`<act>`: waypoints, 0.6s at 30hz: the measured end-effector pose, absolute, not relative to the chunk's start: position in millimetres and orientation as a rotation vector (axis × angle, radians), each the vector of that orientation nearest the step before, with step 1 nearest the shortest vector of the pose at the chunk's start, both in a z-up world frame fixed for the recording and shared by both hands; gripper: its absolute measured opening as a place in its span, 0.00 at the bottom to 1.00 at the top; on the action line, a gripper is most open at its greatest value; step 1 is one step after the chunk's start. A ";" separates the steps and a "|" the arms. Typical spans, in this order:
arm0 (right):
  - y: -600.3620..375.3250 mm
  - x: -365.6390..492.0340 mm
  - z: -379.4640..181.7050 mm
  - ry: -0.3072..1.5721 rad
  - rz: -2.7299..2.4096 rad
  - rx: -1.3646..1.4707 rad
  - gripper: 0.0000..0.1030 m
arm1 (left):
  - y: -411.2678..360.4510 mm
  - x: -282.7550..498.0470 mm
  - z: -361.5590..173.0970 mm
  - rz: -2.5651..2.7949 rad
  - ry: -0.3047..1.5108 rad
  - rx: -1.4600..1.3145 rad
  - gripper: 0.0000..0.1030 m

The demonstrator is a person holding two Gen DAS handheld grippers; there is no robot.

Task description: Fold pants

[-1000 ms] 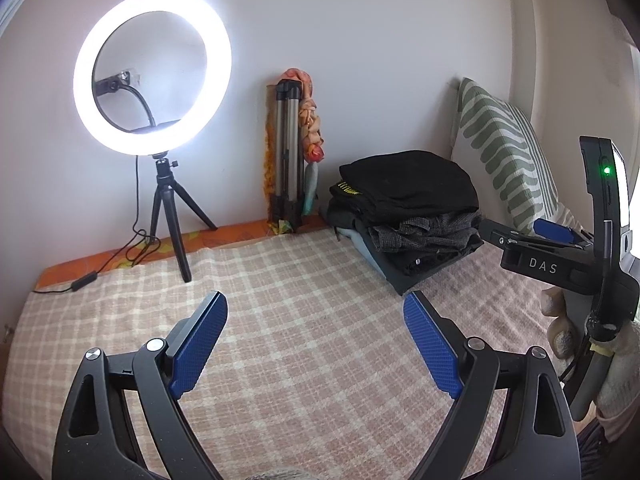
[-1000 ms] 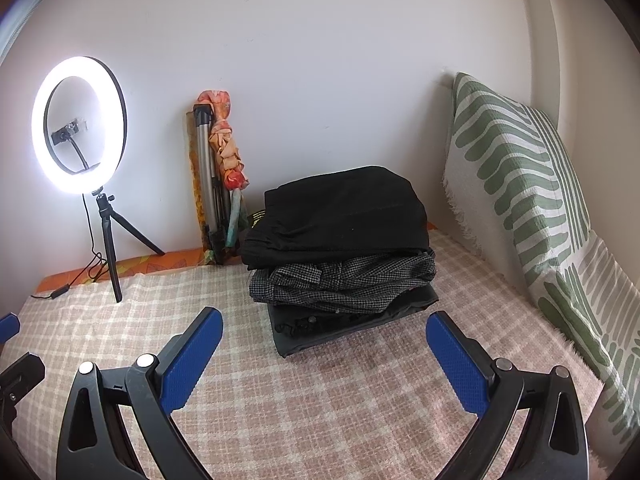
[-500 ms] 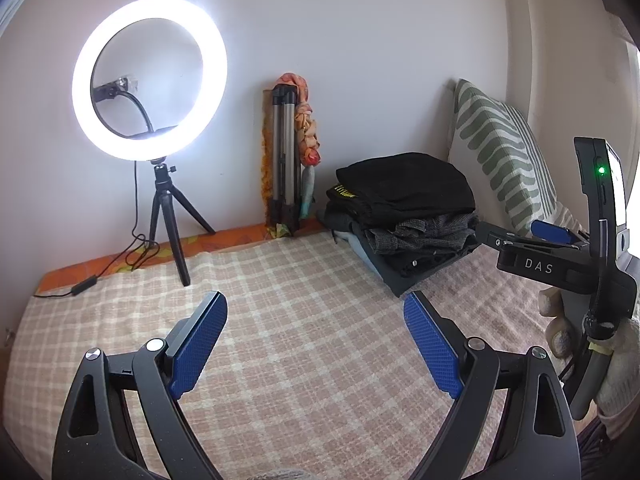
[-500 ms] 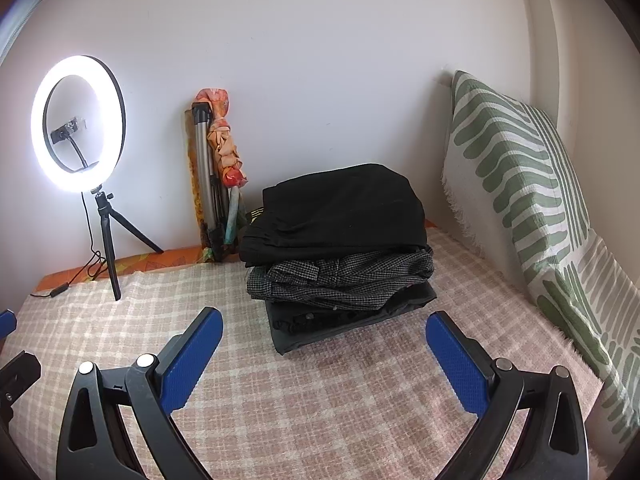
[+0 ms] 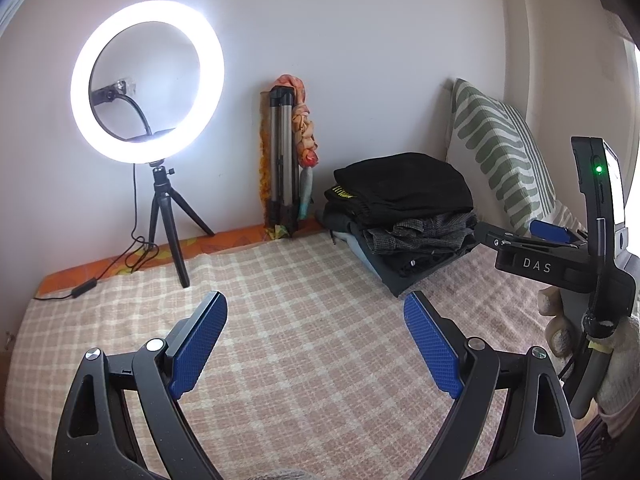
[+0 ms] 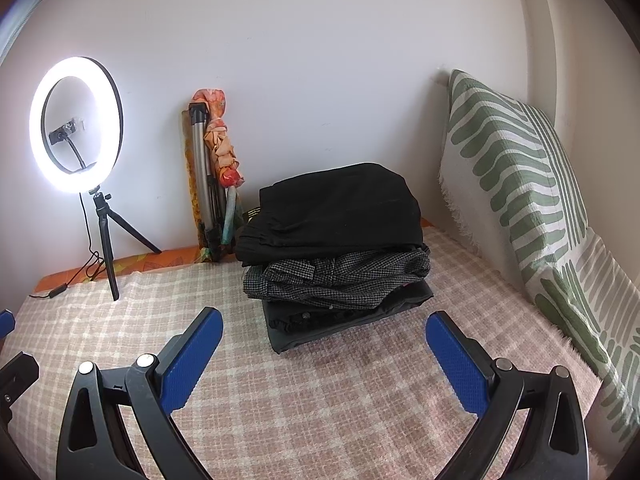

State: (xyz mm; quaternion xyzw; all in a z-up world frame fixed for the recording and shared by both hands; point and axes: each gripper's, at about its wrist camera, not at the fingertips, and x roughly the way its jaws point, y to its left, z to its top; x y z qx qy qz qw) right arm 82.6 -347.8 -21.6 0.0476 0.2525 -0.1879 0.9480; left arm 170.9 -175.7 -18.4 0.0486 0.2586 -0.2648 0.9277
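Note:
A stack of folded pants [image 6: 336, 256] lies on the checked bed cover [image 6: 320, 400] near the wall: a black pair on top, a grey houndstooth pair under it, dark ones below. It also shows in the left wrist view [image 5: 404, 216]. My left gripper [image 5: 316, 344] is open and empty above the bed cover, well short of the stack. My right gripper [image 6: 324, 356] is open and empty, just in front of the stack. The right gripper's body [image 5: 560, 256] shows at the right of the left wrist view.
A lit ring light on a small tripod [image 5: 148, 84] stands at the back left with its cable on the bed. A folded tripod with orange cloth [image 5: 288, 152] leans on the wall. A green-striped pillow [image 6: 520, 184] leans at the right.
Both views have shifted slightly; the right gripper has drifted a little toward the stack. Both grippers stay open and empty.

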 end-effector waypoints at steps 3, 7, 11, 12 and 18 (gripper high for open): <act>-346.7 83.1 -22.2 0.516 -0.382 0.093 1.00 | -175.9 170.9 -18.3 -0.540 0.526 0.107 0.88; -345.9 83.8 -22.5 0.516 -0.380 0.090 1.00 | -175.0 172.3 -19.0 -0.552 0.540 0.101 0.88; -345.2 84.2 -22.8 0.516 -0.378 0.088 1.00 | -174.0 172.8 -20.2 -0.548 0.537 0.103 0.88; -345.1 84.1 -22.8 0.517 -0.378 0.088 1.00 | -173.8 170.9 -20.3 -0.551 0.532 0.106 0.88; -343.8 86.1 -24.1 0.522 -0.376 0.089 1.00 | -172.9 169.1 -18.8 -0.561 0.525 0.114 0.88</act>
